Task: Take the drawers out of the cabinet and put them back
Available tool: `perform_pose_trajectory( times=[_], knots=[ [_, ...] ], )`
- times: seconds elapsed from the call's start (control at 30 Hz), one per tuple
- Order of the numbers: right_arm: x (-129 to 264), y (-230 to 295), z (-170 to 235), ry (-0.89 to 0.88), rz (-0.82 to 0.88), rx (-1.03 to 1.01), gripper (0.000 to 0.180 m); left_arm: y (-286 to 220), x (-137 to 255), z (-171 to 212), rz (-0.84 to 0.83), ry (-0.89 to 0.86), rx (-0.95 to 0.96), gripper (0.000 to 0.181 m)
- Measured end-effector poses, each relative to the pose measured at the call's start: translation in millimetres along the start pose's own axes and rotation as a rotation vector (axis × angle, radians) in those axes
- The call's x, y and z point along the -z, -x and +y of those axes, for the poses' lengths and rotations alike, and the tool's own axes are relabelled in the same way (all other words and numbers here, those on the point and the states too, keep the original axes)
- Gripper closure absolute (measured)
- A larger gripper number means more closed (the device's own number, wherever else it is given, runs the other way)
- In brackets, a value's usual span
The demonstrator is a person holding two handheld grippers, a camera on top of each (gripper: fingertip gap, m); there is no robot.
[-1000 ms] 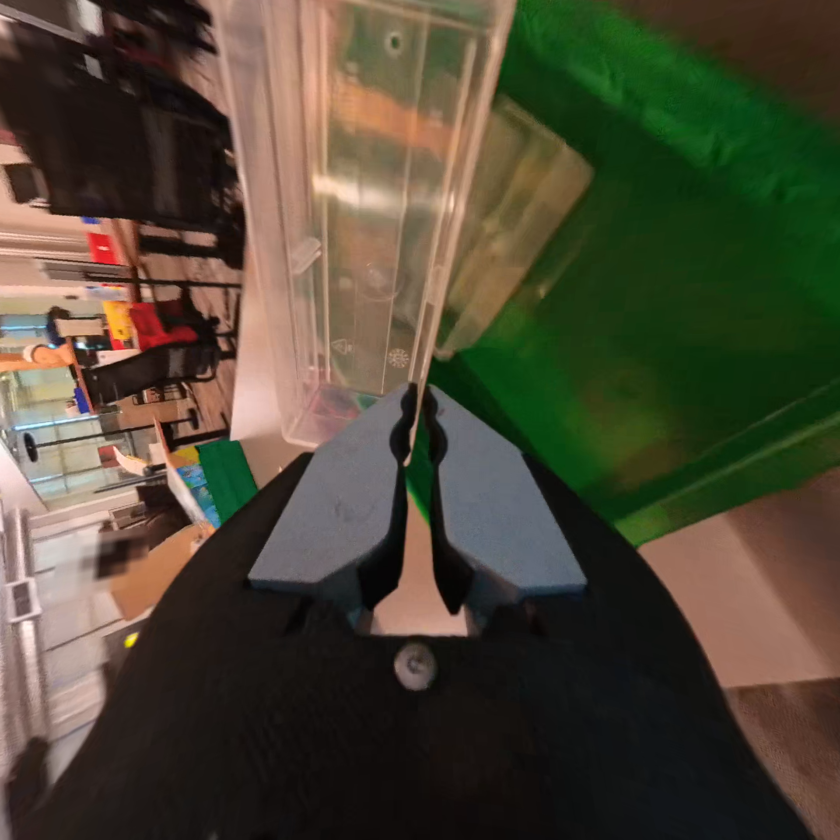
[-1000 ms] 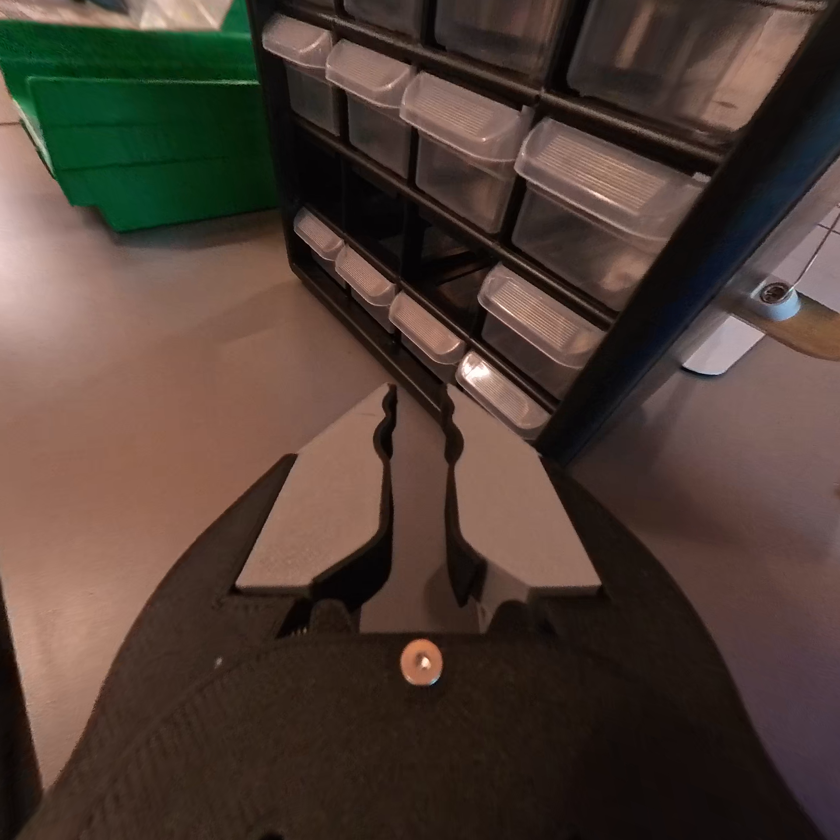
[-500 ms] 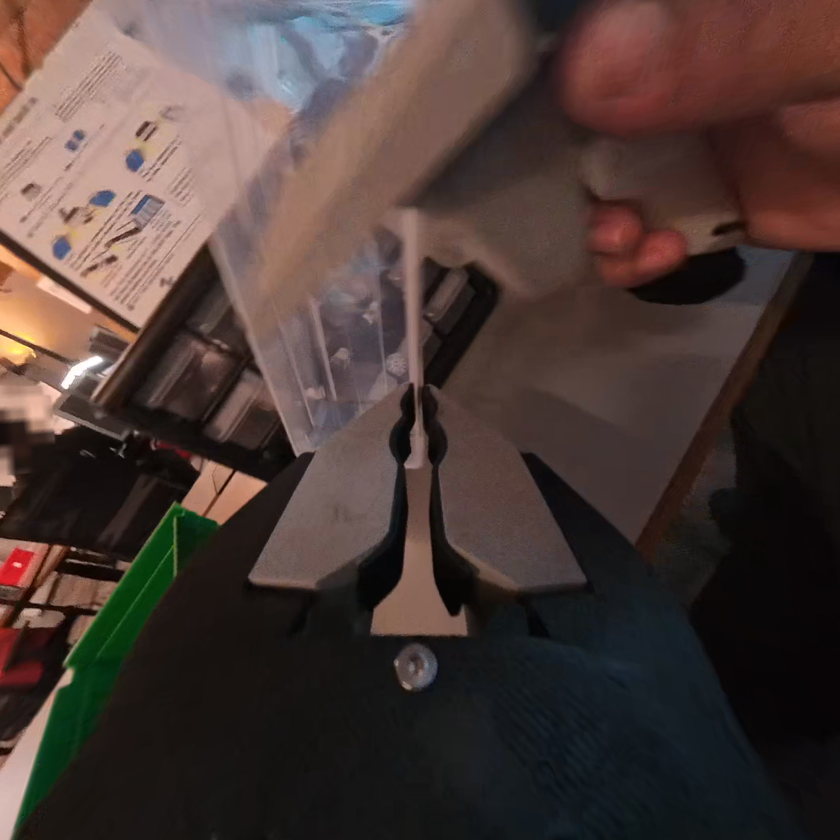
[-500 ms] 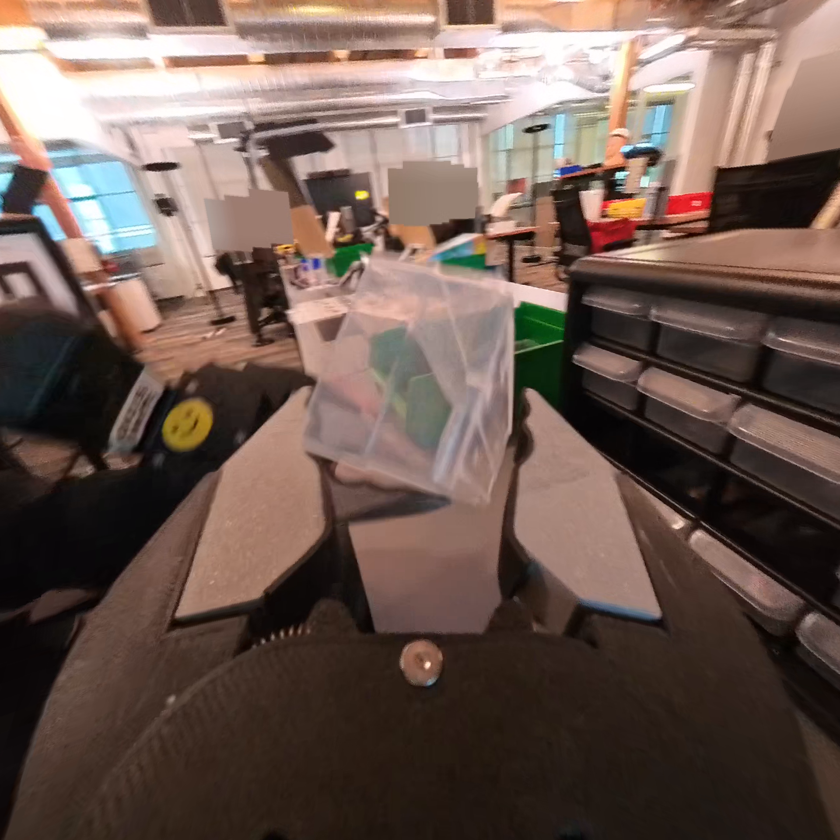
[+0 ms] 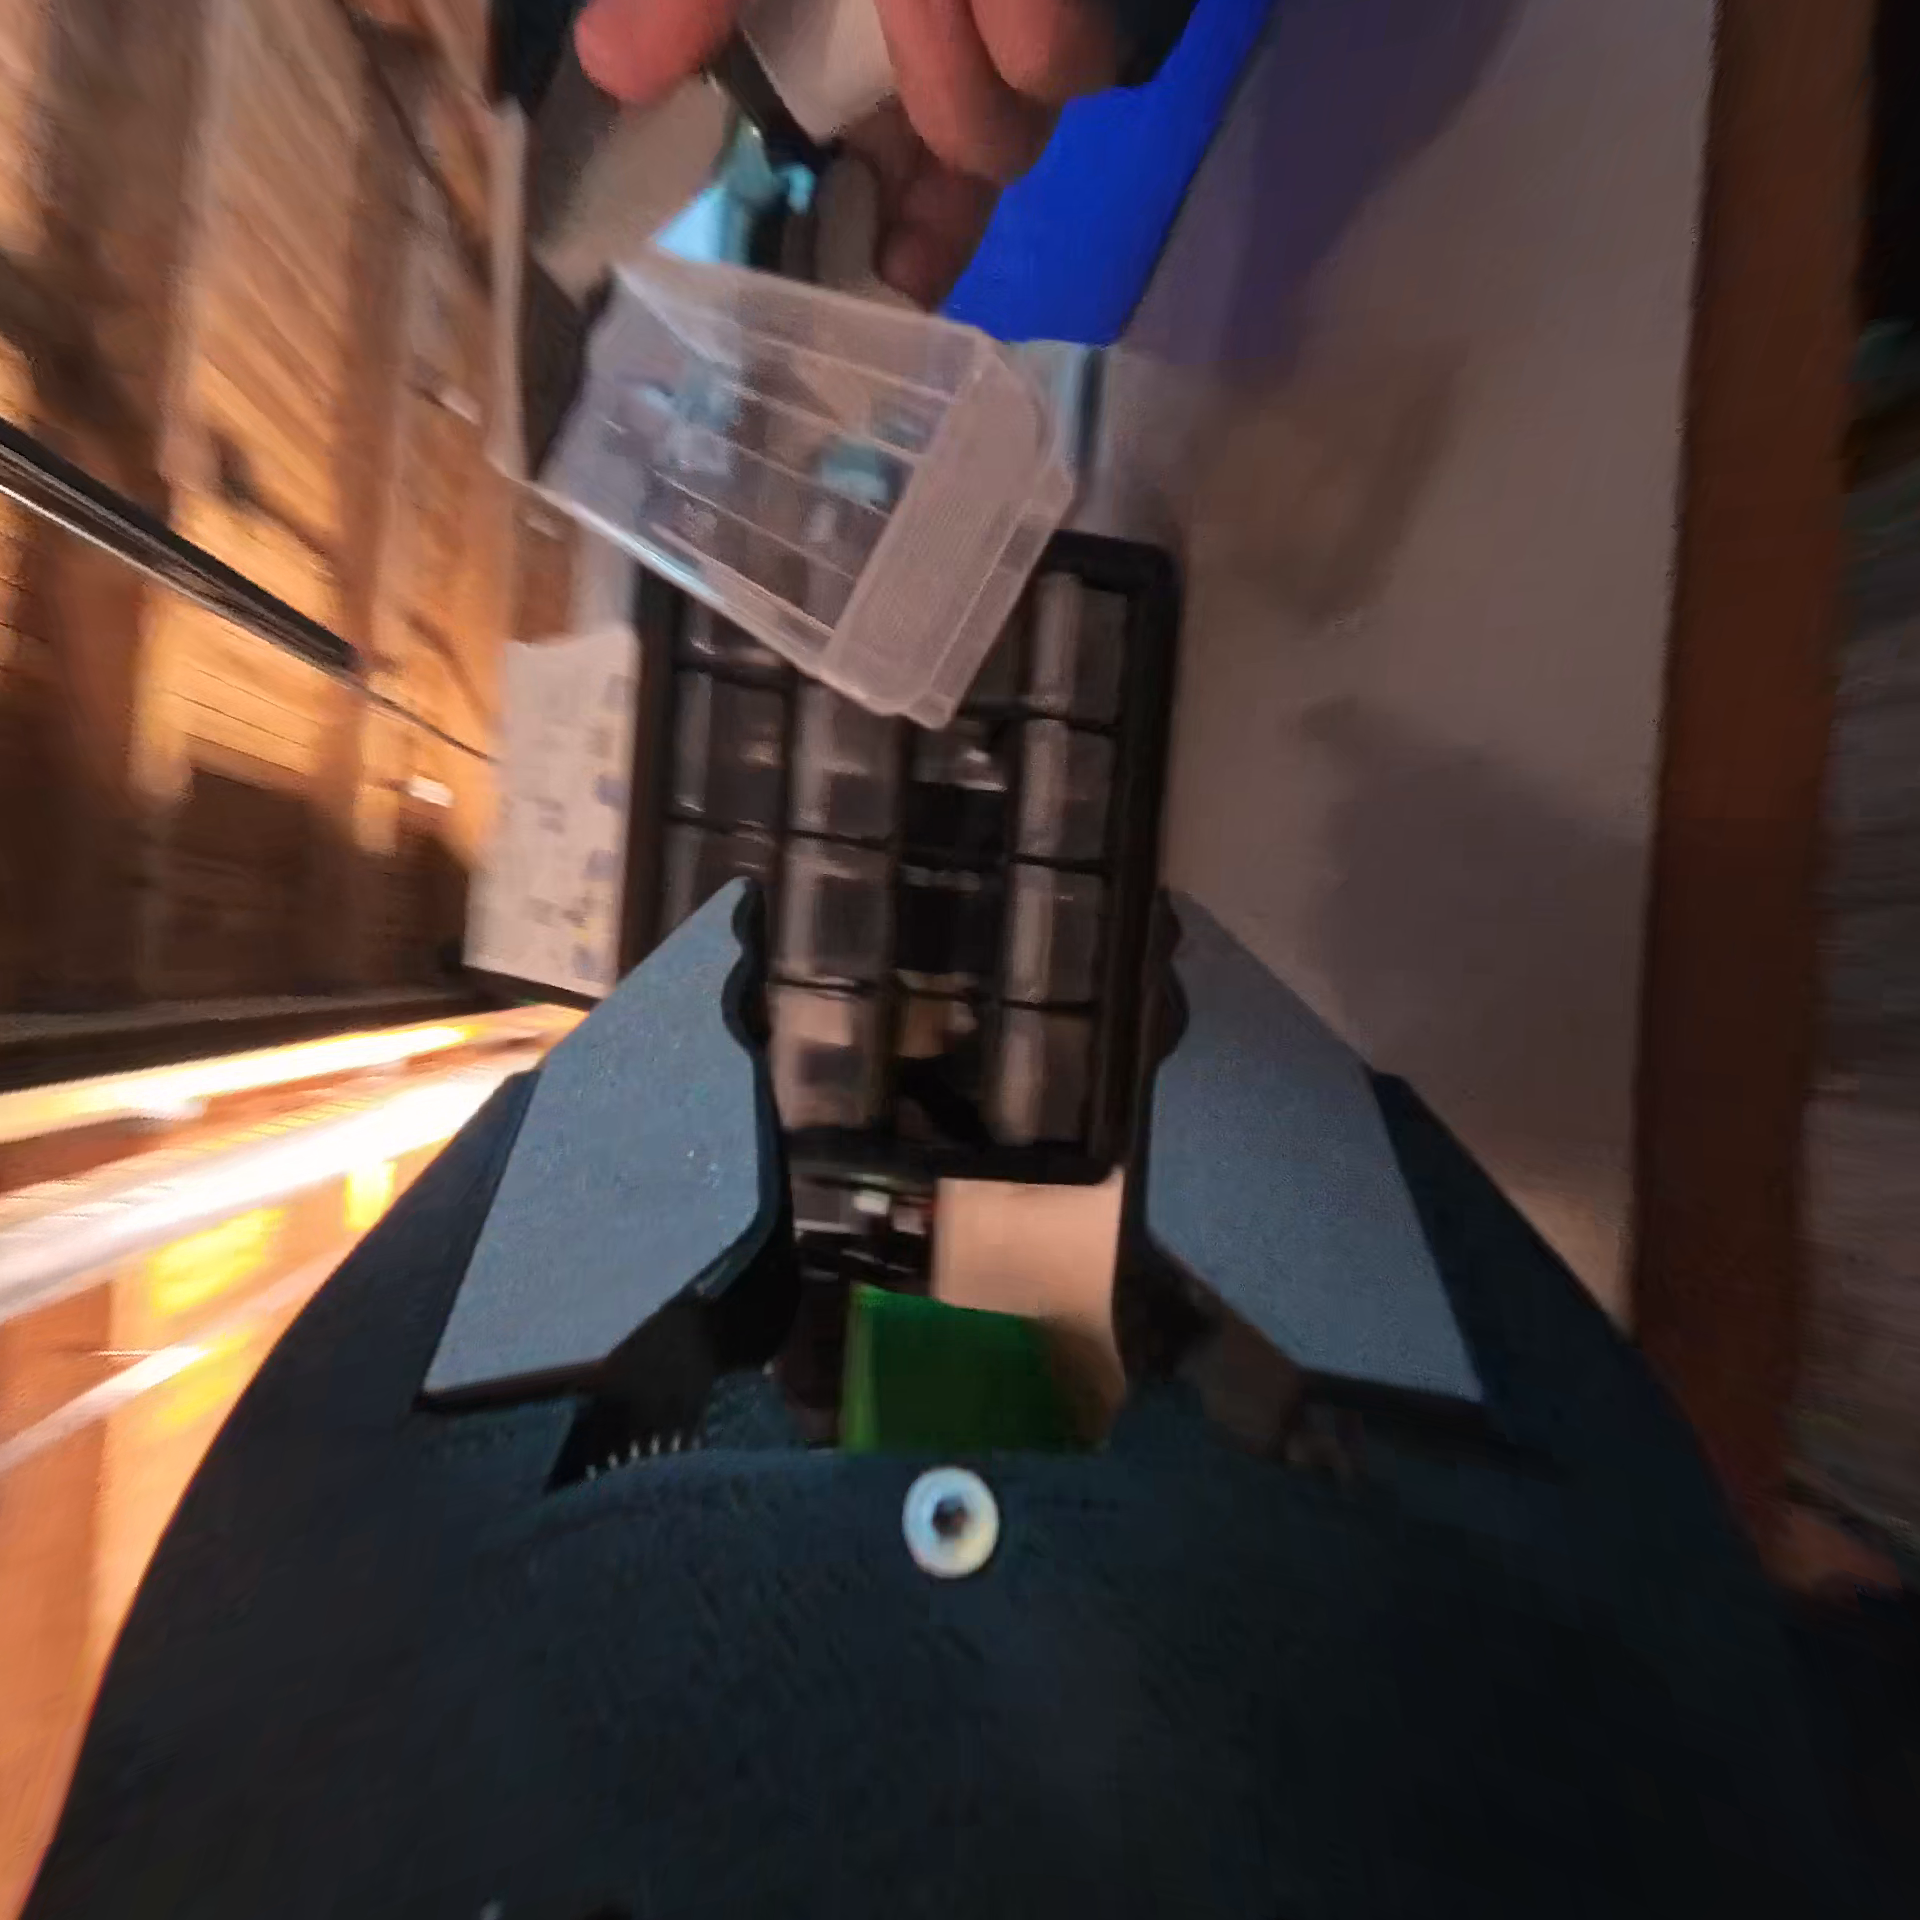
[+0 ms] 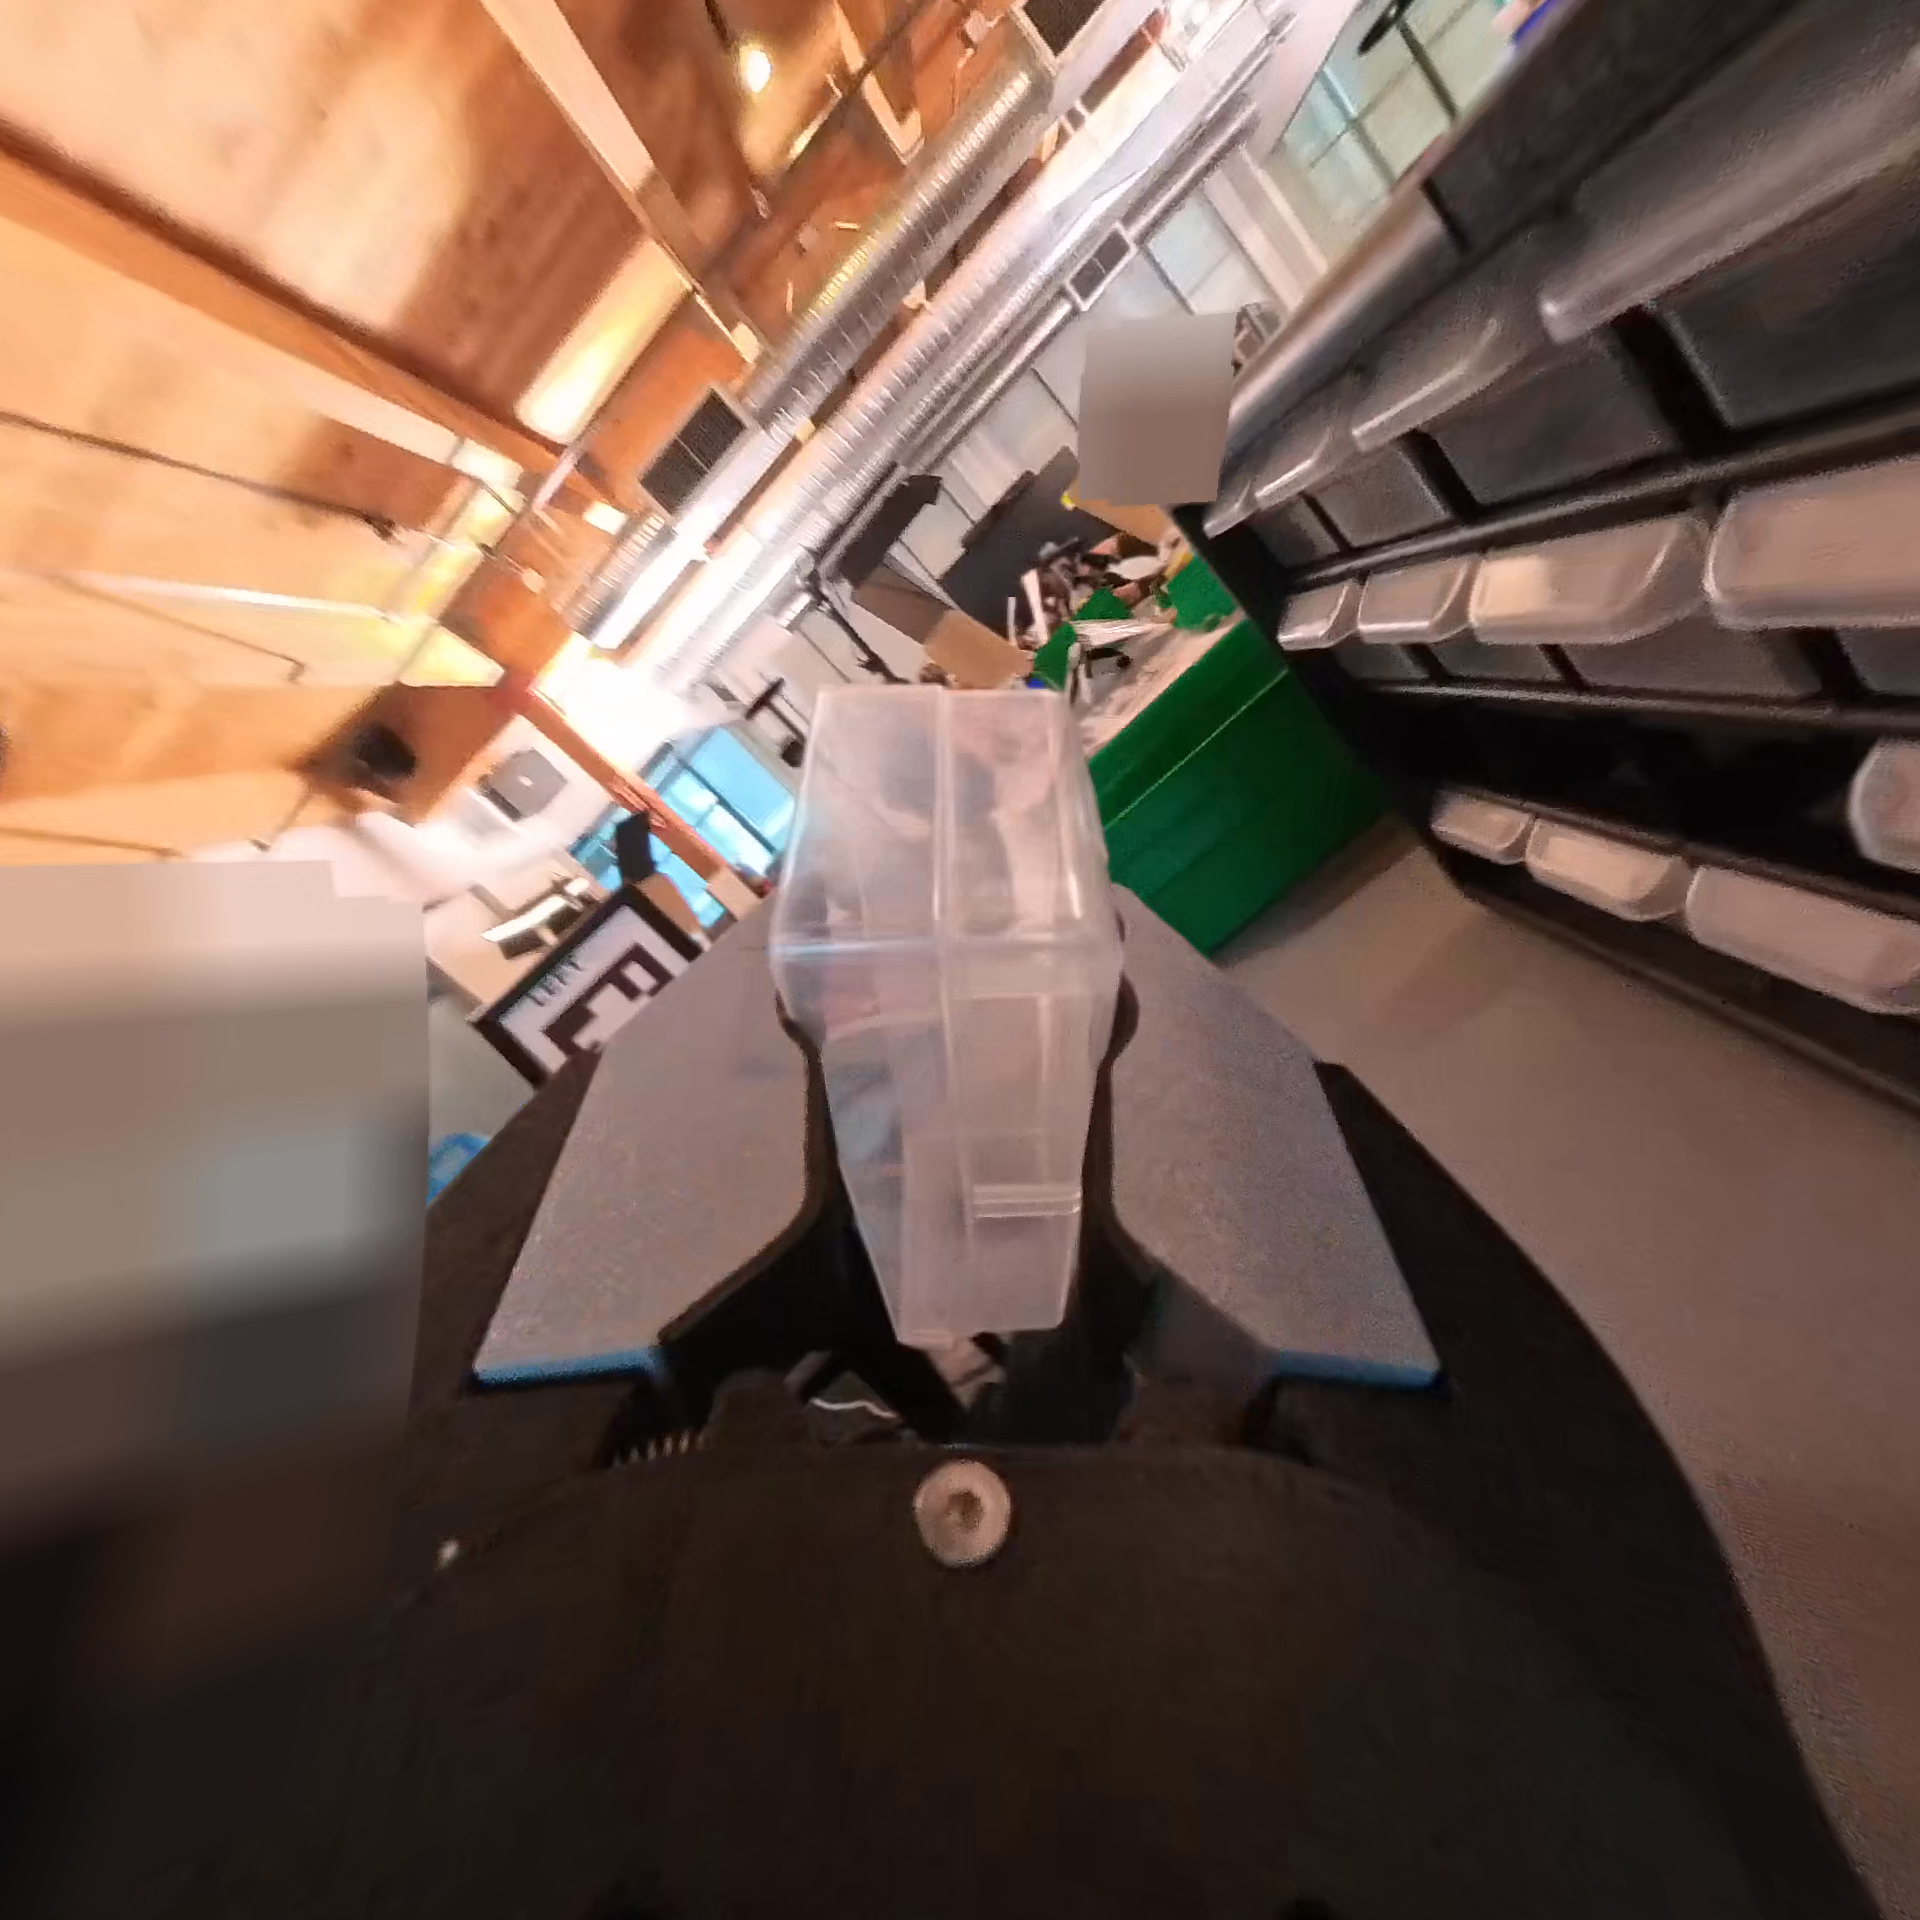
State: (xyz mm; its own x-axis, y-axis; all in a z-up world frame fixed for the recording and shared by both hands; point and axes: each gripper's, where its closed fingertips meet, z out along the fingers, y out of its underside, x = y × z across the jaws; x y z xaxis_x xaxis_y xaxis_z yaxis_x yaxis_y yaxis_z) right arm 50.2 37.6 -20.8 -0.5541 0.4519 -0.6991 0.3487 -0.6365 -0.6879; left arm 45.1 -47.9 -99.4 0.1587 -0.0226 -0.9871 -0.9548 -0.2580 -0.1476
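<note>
In front of the cabinet (image 5: 904, 862) | right gripper (image 6: 951, 997) clamped on clear drawer (image 6: 940, 935) | left gripper (image 5: 951, 925) jaws apart, empty | step: returning drawer | next: square it to an empty slot.

- The left gripper (image 5: 951, 940) is held with its fingers spread wide, nothing between them.
- The right gripper (image 6: 961, 1013) is clamped on a clear drawer (image 6: 940, 935); a bare hand (image 5: 914, 73) is seen gripping its handle.
</note>
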Motion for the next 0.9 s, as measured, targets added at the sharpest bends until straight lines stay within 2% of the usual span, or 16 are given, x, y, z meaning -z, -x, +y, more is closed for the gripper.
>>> perform_pose_trajectory(
  times=[0.03,0.1,0.3,0.37,0.47,0.67,0.77,0.9],
  knots=[
    [-0.1,-0.7,0.6,-0.005,-0.011,-0.031,0.131,7.1,-0.1,-5.4,-0.099,-0.031,-0.088,0.115],
    [-4.8,1.6,5.7,0.004,-0.053,-0.097,0.132,20.5,4.7,-21.9,-0.291,-0.109,-0.248,0.13],
    [-32.4,14.4,35.9,0.104,-0.197,-0.24,0.131,26.1,11.0,-42.2,-0.427,-0.177,-0.344,0.131],
    [-40.2,11.7,45.4,0.131,-0.209,-0.258,0.132,17.2,12.6,-48.2,-0.373,-0.212,-0.351,0.131],
    [-46.4,5.2,52.9,0.148,-0.196,-0.27,0.133,11.3,14.6,-53.0,-0.36,-0.233,-0.353,0.134],
    [-55.6,-1.7,65.6,0.172,-0.188,-0.299,0.133,-5.0,13.5,-60.4,-0.324,-0.275,-0.383,0.126],
    [-59.4,-0.1,70.4,0.181,-0.217,-0.328,0.133,-10.7,14.1,-65.0,-0.305,-0.288,-0.397,0.129],
    [-61.7,-1.1,74.3,0.187,-0.236,-0.344,0.131,-8.5,19.0,-71.1,-0.26,-0.301,-0.329,0.132]
  ],
)
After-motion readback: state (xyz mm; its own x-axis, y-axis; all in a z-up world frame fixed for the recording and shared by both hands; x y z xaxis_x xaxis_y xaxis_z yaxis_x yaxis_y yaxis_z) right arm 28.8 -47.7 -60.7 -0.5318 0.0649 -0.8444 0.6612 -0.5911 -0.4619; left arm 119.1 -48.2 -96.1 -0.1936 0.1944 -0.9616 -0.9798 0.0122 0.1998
